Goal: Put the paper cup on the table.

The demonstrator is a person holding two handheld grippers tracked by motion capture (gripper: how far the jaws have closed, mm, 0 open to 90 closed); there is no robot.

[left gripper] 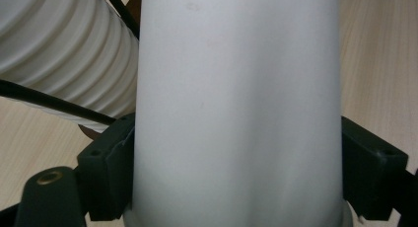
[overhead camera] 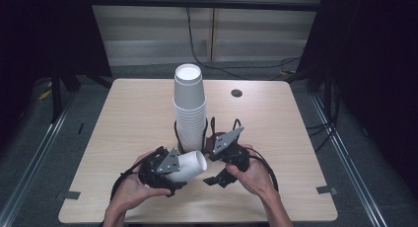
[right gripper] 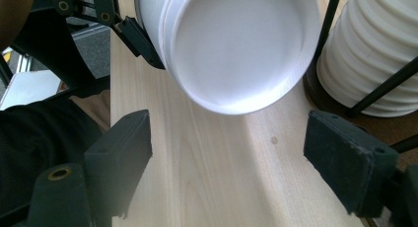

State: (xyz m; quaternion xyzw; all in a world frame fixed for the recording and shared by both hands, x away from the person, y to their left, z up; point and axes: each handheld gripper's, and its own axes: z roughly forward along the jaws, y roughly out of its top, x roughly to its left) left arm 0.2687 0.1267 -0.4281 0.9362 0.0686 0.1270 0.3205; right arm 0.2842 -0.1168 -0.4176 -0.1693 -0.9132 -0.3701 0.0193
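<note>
A tall stack of white paper cups (overhead camera: 190, 106) stands upright in a black wire holder (overhead camera: 211, 128) at the table's middle. My left gripper (overhead camera: 181, 170) is shut on one single white cup (overhead camera: 191, 165), which lies on its side with the mouth toward the right. In the left gripper view both jaws press the cup's wall (left gripper: 236, 108), and the stack (left gripper: 64, 54) is close behind at the left. My right gripper (overhead camera: 212, 163) is open just right of the cup's mouth. In the right gripper view the cup's open mouth (right gripper: 241, 44) hangs ahead of the gripper (right gripper: 231, 172), apart from both jaws.
The wooden table (overhead camera: 133, 118) has a small dark hole (overhead camera: 236, 93) near its far edge. The holder's wires (right gripper: 379, 91) and brown base (right gripper: 325, 96) stand just right of the right gripper, next to the stack (right gripper: 374, 54). Dark floor and curtains surround the table.
</note>
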